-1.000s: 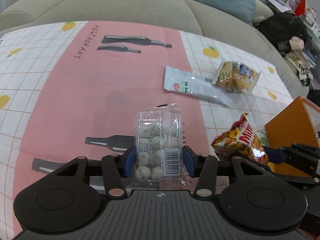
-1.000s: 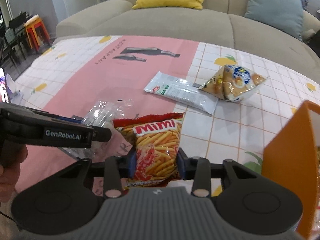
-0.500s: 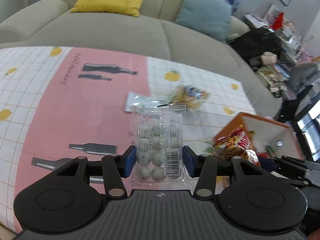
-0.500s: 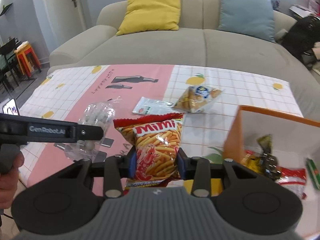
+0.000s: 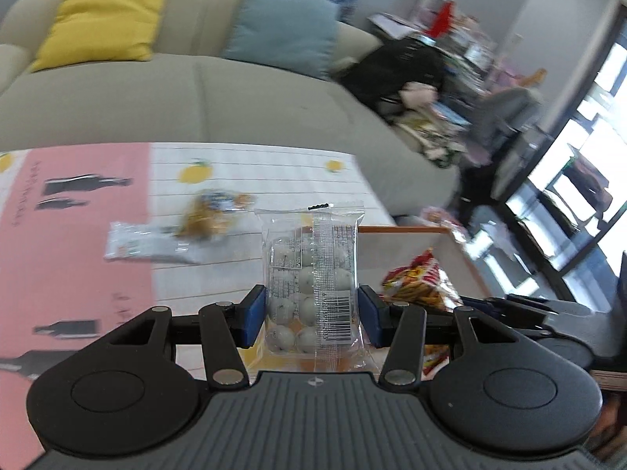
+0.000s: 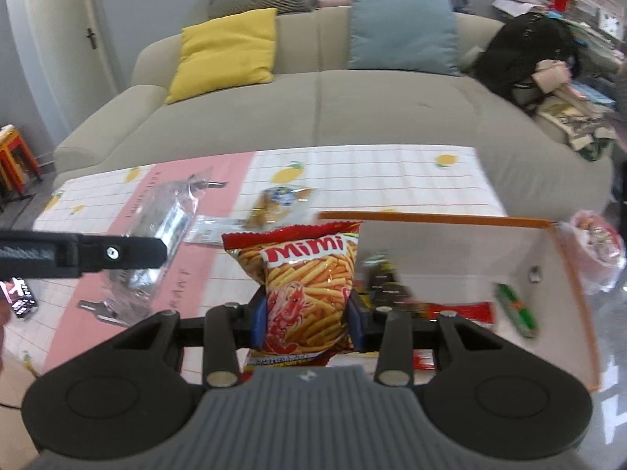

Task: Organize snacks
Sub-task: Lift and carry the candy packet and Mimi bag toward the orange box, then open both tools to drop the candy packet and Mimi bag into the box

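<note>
**Two light packets riding toward the orange box**

The left gripper (image 5: 311,315) is pinching a clear packet of white candy balls (image 5: 311,274) between its blue pads (image 5: 254,315), gripping low across the packet's sides while most of it is standing up above the fingers. The right gripper (image 6: 307,323) is squeezing a red Mimi shrimp-stick bag (image 6: 307,286) the same way, low on its body. Both look light and air-filled; the film is probably slick and crinkly, so a low hold across the width seems sensible (too hard a squeeze could crush the sticks or pop the bag).

Just beyond the Mimi bag, the orange-edged box (image 6: 431,217) is sitting open with several snacks already lying inside. Further out on the pink-and-white tablecloth (image 6: 352,172), a triangular biscuit packet (image 6: 274,199) and a flat white packet (image 5: 145,243) are lying side by side, waiting to be sorted.
</note>
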A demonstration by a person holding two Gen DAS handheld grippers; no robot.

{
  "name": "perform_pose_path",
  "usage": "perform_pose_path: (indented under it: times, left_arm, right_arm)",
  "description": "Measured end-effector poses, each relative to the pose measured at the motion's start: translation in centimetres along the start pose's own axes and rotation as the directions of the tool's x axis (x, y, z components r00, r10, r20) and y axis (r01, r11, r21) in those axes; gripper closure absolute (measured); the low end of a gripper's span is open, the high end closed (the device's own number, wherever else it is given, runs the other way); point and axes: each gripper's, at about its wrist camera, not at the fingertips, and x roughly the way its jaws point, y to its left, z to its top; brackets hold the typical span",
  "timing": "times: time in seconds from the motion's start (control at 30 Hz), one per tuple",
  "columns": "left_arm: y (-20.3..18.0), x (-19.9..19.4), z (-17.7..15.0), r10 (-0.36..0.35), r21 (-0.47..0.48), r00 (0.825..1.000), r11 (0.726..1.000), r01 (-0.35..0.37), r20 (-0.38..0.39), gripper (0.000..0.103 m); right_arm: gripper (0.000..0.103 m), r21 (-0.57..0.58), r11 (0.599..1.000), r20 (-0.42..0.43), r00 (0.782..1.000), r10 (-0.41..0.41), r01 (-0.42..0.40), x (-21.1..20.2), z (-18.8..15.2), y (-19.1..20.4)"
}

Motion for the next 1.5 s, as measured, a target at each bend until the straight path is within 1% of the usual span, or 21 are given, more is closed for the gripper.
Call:
perform_pose_path:
  times: [0.13,0.2,0.3,0.4,0.5,0.6,0.7,0.8,0.93,1.07,1.23,1.33,1.4,1.5]
  left_arm:
    - [-3.3,2.4,1.0,-0.054,0.054,0.997,0.997,0.056,-0.048,0.046]
    - [-4.7,3.6,1.3,-0.084,0.069,0.994,0.994,0.089,-0.076,0.046]
    - [-6.7,6.0,1.4,-0.129,0.082,0.983,0.987,0.141,-0.133,0.046]
    - [-8.4,8.4,1.2,-0.137,0.108,0.972,0.981,0.16,-0.189,0.046]
    - [-9.8,10.9,0.8,-0.134,0.125,0.961,0.978,0.167,-0.241,0.046]
    - [-10.4,13.5,0.5,-0.122,0.122,0.948,0.979,0.164,-0.292,0.046]
    - [-10.3,15.5,0.1,-0.113,0.116,0.935,0.98,0.159,-0.336,0.046]
    - [-10.4,16.9,-0.3,-0.085,0.133,0.927,0.981,0.142,-0.366,0.046]
    - [-10.3,18.5,-1.0,-0.042,0.167,0.918,0.979,0.116,-0.394,0.046]
    - [-9.8,20.0,-1.4,-0.039,0.148,0.902,0.982,0.113,-0.43,0.046]
    - [-9.6,21.6,-2.0,-0.008,0.171,0.885,0.98,0.098,-0.465,0.046]
    - [-9.3,22.2,-2.3,-0.002,0.158,0.87,0.983,0.092,-0.493,0.046]
    - [-9.2,22.5,-2.5,0.002,0.157,0.865,0.984,0.089,-0.501,0.046]
    - [-9.4,22.8,-2.6,0.008,0.161,0.852,0.983,0.089,-0.523,0.045]
  right_arm:
    - [0.065,-0.006,0.998,-0.012,0.998,-0.069,0.069,-1.2,0.1,-3.1]
    - [0.065,0.001,0.995,-0.032,0.995,-0.096,0.096,-1.4,0.2,-4.8]
    - [0.065,-0.002,0.99,-0.059,0.989,-0.138,0.138,-1.4,0.2,-7.1]
    - [0.065,-0.024,0.985,-0.109,0.978,-0.175,0.174,-0.6,0.2,-9.1]
    - [0.065,-0.028,0.982,-0.177,0.966,-0.189,0.187,0.7,0.0,-11.0]
    - [0.065,-0.014,0.982,-0.243,0.952,-0.184,0.186,2.3,-0.2,-13.0]
    - [0.065,-0.031,0.979,-0.28,0.938,-0.202,0.201,3.5,-0.6,-14.2]
    - [0.065,-0.079,0.975,-0.307,0.925,-0.222,0.207,4.9,-0.5,-14.7]
    - [0.065,-0.113,0.972,-0.344,0.91,-0.231,0.205,6.4,-0.6,-15.0]
    - [0.065,-0.137,0.969,-0.38,0.893,-0.241,0.204,8.2,-1.0,-15.3]
    - [0.065,-0.191,0.962,-0.421,0.869,-0.26,0.195,10.0,-1.5,-15.1]
    - [0.064,-0.202,0.962,-0.447,0.856,-0.26,0.186,10.9,-1.7,-15.2]
    - [0.064,-0.206,0.961,-0.462,0.848,-0.26,0.182,11.4,-1.9,-15.4]
    - [0.064,-0.208,0.961,-0.479,0.838,-0.261,0.18,12.0,-2.2,-15.6]
